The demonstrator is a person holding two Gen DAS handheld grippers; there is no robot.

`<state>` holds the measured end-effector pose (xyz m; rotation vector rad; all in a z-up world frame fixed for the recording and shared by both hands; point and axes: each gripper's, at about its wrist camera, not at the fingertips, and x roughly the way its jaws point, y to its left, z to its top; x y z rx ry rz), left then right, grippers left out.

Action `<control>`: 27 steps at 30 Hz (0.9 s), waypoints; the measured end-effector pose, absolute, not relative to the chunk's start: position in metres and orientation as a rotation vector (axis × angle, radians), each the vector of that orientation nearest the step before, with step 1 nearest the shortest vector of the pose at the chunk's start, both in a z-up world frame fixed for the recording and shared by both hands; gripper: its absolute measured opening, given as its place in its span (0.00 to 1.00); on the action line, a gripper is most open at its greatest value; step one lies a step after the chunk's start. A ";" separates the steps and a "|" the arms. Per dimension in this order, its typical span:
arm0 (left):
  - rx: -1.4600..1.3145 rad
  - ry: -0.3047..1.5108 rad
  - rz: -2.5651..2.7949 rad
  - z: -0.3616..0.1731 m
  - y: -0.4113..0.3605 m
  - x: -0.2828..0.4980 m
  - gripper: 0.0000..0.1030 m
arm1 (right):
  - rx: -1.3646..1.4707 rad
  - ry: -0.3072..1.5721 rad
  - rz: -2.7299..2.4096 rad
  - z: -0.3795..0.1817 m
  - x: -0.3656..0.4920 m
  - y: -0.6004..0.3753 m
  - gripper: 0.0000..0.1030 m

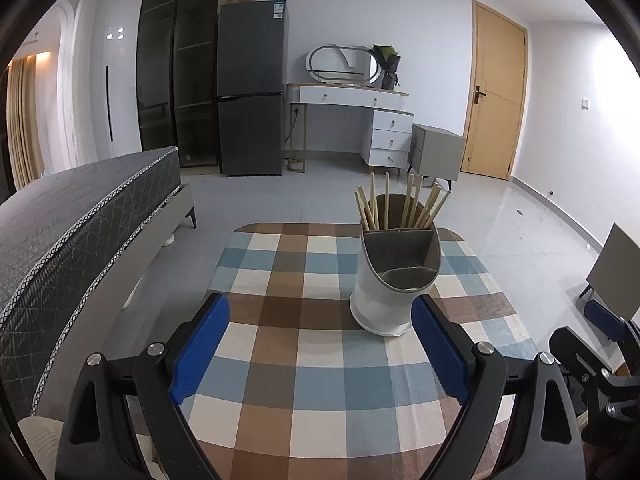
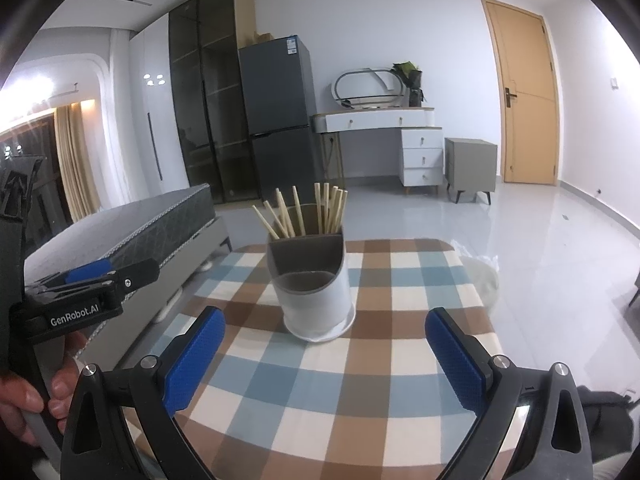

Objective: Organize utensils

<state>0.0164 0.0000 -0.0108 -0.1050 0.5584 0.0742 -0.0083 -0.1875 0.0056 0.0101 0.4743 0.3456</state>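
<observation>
Both your grippers spread wide, gripping nothing, over the checked table (image 1: 280, 364).
Left gripper (image 1: 320, 344) and right gripper (image 2: 324, 354) hang near; beyond stands the holder (image 2: 314, 284), chopsticks (image 2: 316, 214) upright in its far compartment, fanned. Only the right view shows your hand (image 2: 28, 396).

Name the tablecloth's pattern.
Checked tablecloth in brown, blue and cream; clearest in the right wrist view.

Only the utensil holder (image 1: 394, 280) interrupts the bare checkered tablecloth (image 1: 280, 380).
</observation>
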 end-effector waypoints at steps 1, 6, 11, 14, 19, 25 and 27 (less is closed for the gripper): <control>-0.106 0.558 0.075 -0.011 0.000 0.016 0.87 | 0.011 0.472 0.345 0.006 -0.009 -0.188 0.99; -0.106 0.578 0.075 -0.011 -0.002 0.017 0.87 | 0.013 0.476 0.339 0.006 -0.010 -0.189 0.99; -0.123 0.562 0.087 -0.009 0.002 0.015 0.87 | 0.003 0.474 0.345 0.006 -0.010 -0.188 0.99; -0.117 0.562 0.086 -0.009 0.000 0.016 0.87 | 0.005 0.474 0.344 0.007 -0.010 -0.189 0.99; -0.118 0.558 0.083 -0.009 0.000 0.016 0.87 | -0.003 0.473 0.340 0.007 -0.011 -0.188 0.99; -0.126 0.555 0.083 -0.008 0.000 0.015 0.87 | -0.004 0.475 0.341 0.006 -0.012 -0.187 0.99; -0.127 0.557 0.079 -0.008 0.000 0.015 0.87 | -0.005 0.476 0.340 0.006 -0.012 -0.187 0.99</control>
